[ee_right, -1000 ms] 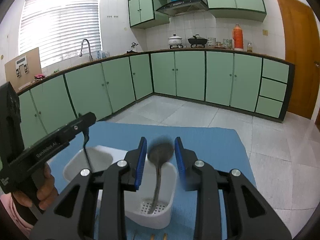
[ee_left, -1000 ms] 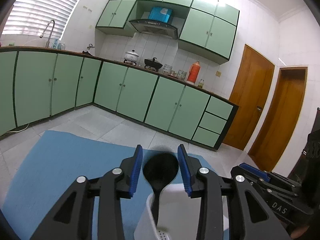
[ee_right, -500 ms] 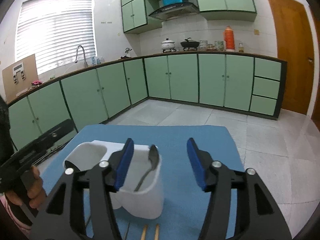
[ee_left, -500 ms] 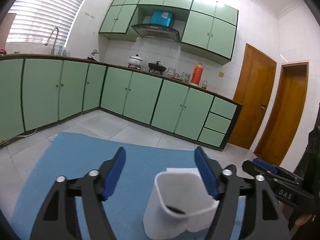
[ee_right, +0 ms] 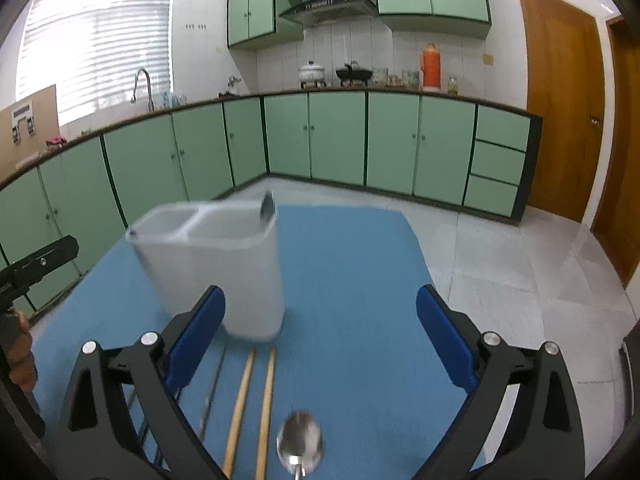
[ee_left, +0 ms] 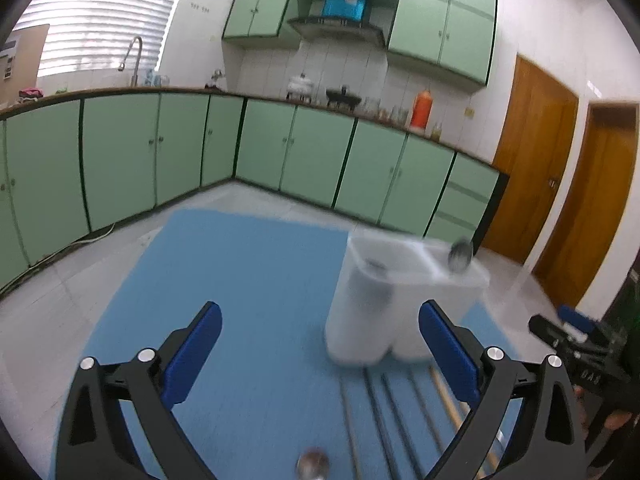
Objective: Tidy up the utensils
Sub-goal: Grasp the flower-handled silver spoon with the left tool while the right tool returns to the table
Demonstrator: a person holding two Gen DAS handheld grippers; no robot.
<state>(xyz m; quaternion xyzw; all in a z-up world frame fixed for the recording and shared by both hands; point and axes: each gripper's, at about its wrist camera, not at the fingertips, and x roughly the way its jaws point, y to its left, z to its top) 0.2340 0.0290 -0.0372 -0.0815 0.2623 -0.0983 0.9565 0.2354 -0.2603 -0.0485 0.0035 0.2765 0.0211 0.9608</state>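
Note:
A white two-compartment utensil holder (ee_left: 400, 296) (ee_right: 216, 268) stands on a blue mat (ee_left: 248, 288) (ee_right: 352, 280). A metal spoon's bowl (ee_left: 460, 255) (ee_right: 267, 205) sticks out of one compartment; a dark utensil tip (ee_left: 374, 265) shows in the other. My left gripper (ee_left: 320, 356) is open and empty, in front of the holder. My right gripper (ee_right: 320, 336) is open and empty, to the holder's right. On the mat before the holder lie two wooden chopsticks (ee_right: 256, 404) (ee_left: 452, 404), several metal sticks (ee_left: 384, 412) and a metal spoon (ee_right: 300, 446) (ee_left: 313, 465).
Green kitchen cabinets (ee_right: 340, 140) run along the back and left walls beyond a tiled floor (ee_right: 500, 264). Wooden doors (ee_left: 560, 184) are at the right. The other hand-held gripper shows at the edge of each view (ee_left: 576, 344) (ee_right: 36, 260).
Both grippers let go of their spoons into the holder, opened wide and pulled back. The utensils lying in front of the holder have come into view.

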